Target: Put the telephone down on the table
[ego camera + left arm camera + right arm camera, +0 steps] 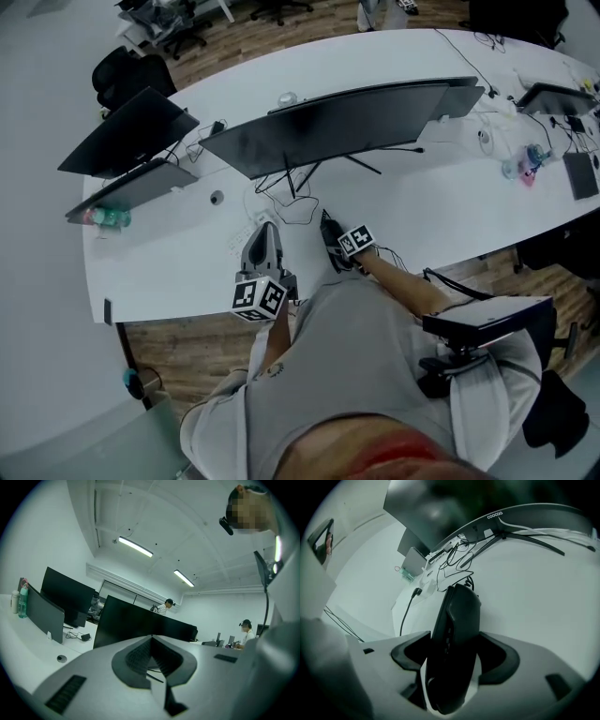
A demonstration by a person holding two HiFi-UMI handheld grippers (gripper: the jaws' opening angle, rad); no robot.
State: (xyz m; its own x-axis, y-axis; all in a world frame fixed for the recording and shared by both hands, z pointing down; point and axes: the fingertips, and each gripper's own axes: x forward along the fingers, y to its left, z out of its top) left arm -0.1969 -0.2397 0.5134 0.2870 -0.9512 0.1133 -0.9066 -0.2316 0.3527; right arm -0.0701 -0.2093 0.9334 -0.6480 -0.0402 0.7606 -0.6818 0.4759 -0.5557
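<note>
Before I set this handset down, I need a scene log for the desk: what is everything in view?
table: one, white, curved, spanning the head view
curved monitor: one, black, table centre
smaller monitors: two, dark, table's left end
bottle: one, green, beside the smaller monitors
cables: several, black, below the curved monitor
office chairs: black, count unclear, beyond the table
telephone: one, black, gripped near the table's front edge
left tool: grey, jaws together, empty
right tool: grey, shut on the telephone

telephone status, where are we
Left gripper shut, empty. Right gripper shut on telephone, over the table, not released. Loose cables just ahead.
</note>
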